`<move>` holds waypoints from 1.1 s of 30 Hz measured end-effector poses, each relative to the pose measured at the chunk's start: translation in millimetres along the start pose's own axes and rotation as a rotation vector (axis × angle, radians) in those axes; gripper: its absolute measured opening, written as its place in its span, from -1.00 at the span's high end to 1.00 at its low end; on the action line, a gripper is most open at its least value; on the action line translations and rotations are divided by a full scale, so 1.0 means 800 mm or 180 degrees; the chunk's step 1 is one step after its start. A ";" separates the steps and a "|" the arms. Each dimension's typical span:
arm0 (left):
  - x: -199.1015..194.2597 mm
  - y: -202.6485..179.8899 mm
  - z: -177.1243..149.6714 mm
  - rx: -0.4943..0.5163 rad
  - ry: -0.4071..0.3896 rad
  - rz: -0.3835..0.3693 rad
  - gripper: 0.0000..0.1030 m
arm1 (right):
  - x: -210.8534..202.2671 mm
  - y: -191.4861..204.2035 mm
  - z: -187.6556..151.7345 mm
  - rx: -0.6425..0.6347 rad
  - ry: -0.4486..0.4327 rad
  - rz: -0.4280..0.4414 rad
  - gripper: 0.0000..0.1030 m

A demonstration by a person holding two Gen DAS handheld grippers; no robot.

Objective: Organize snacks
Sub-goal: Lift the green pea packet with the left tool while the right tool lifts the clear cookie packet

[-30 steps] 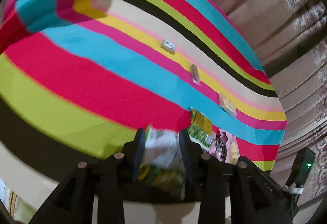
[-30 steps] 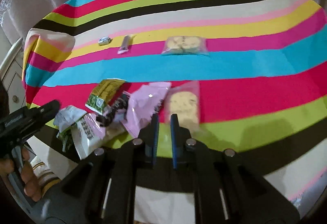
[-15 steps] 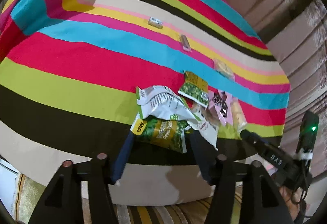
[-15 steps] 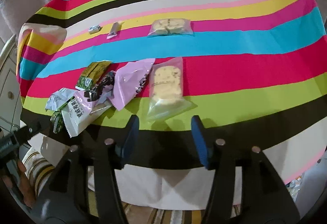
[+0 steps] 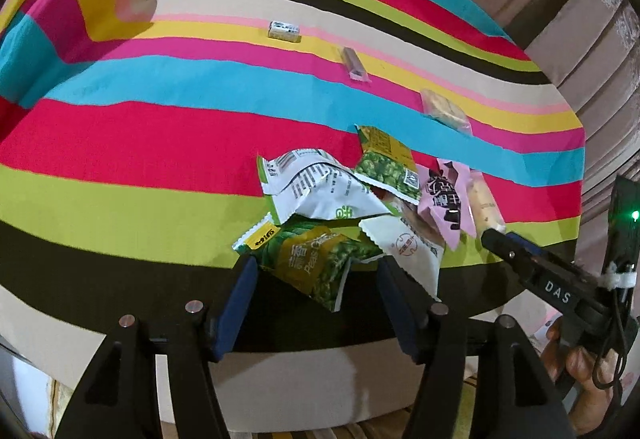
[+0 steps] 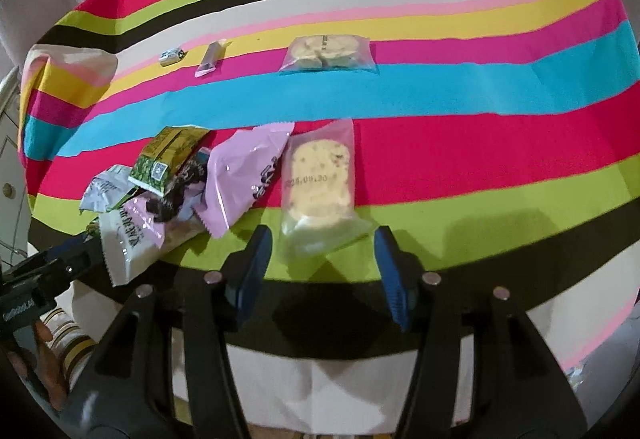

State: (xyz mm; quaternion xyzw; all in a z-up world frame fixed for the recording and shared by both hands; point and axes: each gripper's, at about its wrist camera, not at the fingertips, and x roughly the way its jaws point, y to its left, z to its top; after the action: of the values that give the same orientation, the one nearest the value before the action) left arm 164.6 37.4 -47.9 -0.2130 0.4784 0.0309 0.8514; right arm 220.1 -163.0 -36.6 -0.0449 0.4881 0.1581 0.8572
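Reading "Peas" on green packet (image 5: 316,263); right claw (image 5: 490,237) marked "DAS".

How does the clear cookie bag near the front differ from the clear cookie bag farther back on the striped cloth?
The near cookie bag lies lengthwise away from the camera, across the red and green stripes; the far cookie bag lies crosswise on the pink stripe. The near one holds a single pale slab; the far one holds several round pieces. The near one sits beside the snack pile; the far one lies alone. Both are clear, flat and ungripped.
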 end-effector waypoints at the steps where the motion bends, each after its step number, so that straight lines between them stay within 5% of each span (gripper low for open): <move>1: 0.000 0.000 0.000 0.0006 -0.0004 0.0003 -0.23 | 0.003 0.003 0.003 -0.0037 0.0000 -0.0032 -0.10; 4: 0.000 0.005 0.002 -0.0040 -0.0024 -0.0048 -0.17 | 0.013 0.008 0.009 -0.0084 0.0028 -0.0070 -0.10; 6: -0.002 0.014 0.001 -0.0140 -0.0041 -0.0102 0.16 | 0.018 0.009 0.013 -0.0088 0.0039 -0.0082 -0.10; 8: -0.002 0.020 0.001 -0.0218 -0.0042 -0.0159 0.24 | 0.022 0.010 0.017 -0.0105 0.0027 -0.0095 -0.10; 13: -0.010 0.025 -0.001 -0.0324 -0.0104 -0.0242 0.22 | 0.029 0.015 0.024 -0.0184 0.0000 -0.0143 -0.10; 16: -0.016 0.045 -0.004 -0.0670 -0.0121 -0.0458 0.00 | 0.032 0.017 0.027 -0.0245 -0.0016 -0.0173 -0.06; 24: -0.005 0.071 0.001 -0.1416 0.0041 -0.0801 0.01 | 0.030 0.019 0.026 -0.0287 -0.0066 -0.0060 0.13; 29: 0.003 0.042 0.022 -0.1185 0.0008 -0.0327 0.04 | 0.015 0.010 0.020 -0.0218 -0.0141 -0.0007 0.15; 33: 0.014 0.002 0.030 -0.0517 -0.0006 0.0297 0.20 | -0.002 0.004 0.012 -0.0187 -0.0195 0.0004 0.15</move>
State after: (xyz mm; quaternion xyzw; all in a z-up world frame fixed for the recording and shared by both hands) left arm 189.7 46.5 -46.8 -0.2588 0.4829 0.1094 0.8294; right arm 226.6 -158.2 -30.1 -0.0650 0.4568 0.1741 0.8699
